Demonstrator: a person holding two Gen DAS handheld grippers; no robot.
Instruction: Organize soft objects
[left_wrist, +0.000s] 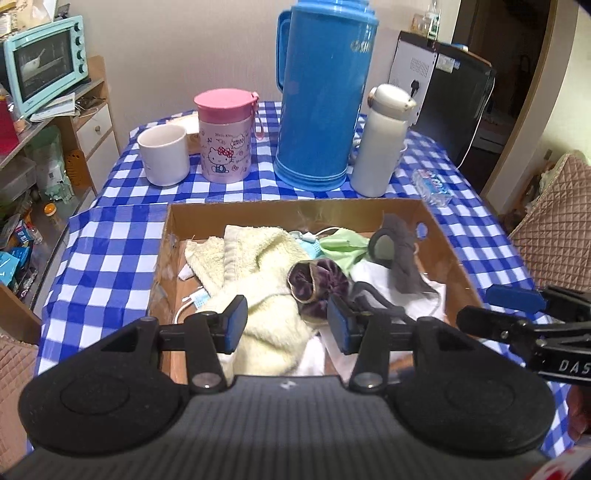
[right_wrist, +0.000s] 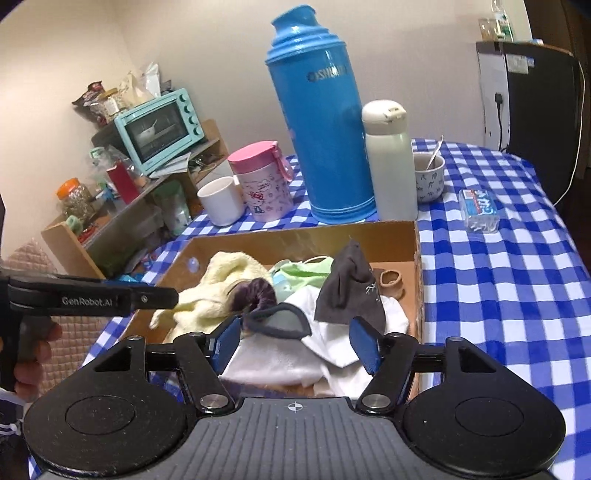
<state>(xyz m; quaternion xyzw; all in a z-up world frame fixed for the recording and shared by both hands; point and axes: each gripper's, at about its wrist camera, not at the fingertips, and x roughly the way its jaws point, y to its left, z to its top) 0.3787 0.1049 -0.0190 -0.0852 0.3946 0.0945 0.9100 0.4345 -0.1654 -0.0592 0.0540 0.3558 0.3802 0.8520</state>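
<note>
left wrist view: the left gripper (left_wrist: 287, 325) hangs above the near end of a cardboard box (left_wrist: 295, 212) on a blue-and-white checked tablecloth (left_wrist: 110, 236). its jaws stand apart with nothing pinched between them. below lie a pale yellow towel (left_wrist: 255, 258), a purple velvet pouch (left_wrist: 317, 284), a green face mask (left_wrist: 343, 245), a grey sock (left_wrist: 402, 258) and white cloth (left_wrist: 373, 273), all heaped inside the box. behind the box stand a white mug (left_wrist: 164, 153), a pink lidded cup (left_wrist: 225, 134), a tall blue thermos (left_wrist: 321, 96) and a white flask (left_wrist: 384, 140). the right gripper (left_wrist: 517, 314) juts in from the right edge.

right wrist view: the right gripper (right_wrist: 295, 343) hovers over the near part of the same box (right_wrist: 303, 236), jaws wide and empty. a dark-rimmed eye mask (right_wrist: 279, 321) lies on white cloth (right_wrist: 280, 362) just beyond the pads. the grey sock (right_wrist: 351, 288) stands peaked on the heap, with the purple pouch (right_wrist: 255, 291) and yellow towel (right_wrist: 218, 280) to the left.
</note>
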